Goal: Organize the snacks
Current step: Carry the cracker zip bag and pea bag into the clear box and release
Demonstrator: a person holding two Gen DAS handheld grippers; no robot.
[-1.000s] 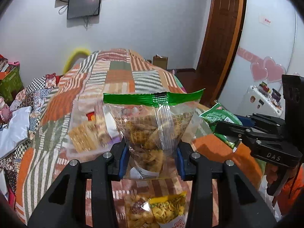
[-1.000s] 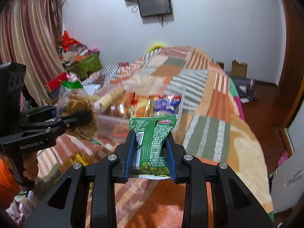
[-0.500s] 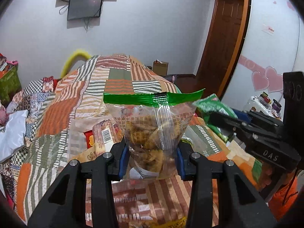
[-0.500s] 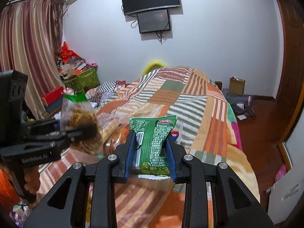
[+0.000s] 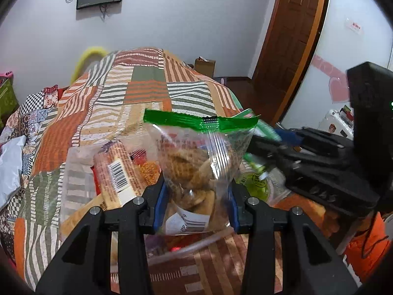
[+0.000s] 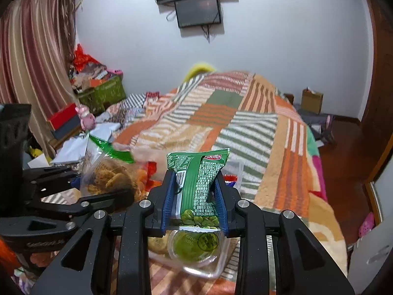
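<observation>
Clear snack bag (image 5: 196,167) clamped upright between left gripper (image 5: 196,204) pads; green pea packet (image 6: 199,186) pinched upright in right gripper (image 6: 196,209), above clear tub (image 6: 196,253).

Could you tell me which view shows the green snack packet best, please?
The right wrist view: the green packet stands upright between the right gripper fingers, print facing the camera. In the left wrist view only blurred green slivers show behind the clear bag held by the left gripper.
</observation>
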